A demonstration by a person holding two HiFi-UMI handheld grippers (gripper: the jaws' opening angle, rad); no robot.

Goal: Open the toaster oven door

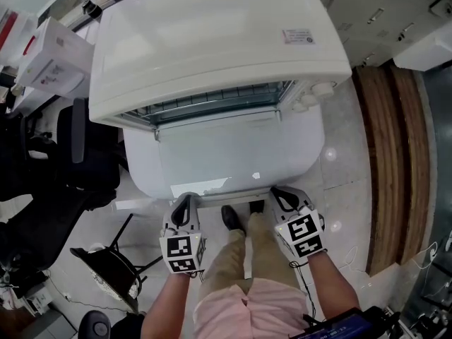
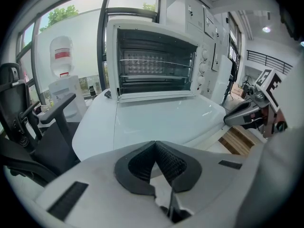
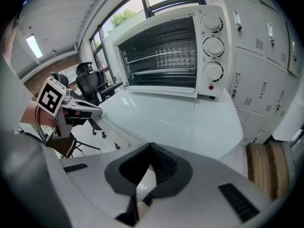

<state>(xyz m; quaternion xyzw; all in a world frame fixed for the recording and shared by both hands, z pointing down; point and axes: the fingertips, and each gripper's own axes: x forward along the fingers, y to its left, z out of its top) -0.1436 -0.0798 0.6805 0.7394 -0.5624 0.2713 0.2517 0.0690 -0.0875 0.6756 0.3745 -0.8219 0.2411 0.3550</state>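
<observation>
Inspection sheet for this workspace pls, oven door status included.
surface: glossy white rounded table, carries the oven.
job's things: white toaster oven; its glass door is folded down flat, open; wire rack inside.
clutter: small dark item by the oven's corner, too small to identify.
grippers: left gripper and right gripper both shut, empty, at the table's near edge.
cables: thin cable on the floor, right.
surroundings: black office chair left; wooden floor strip right.
</observation>
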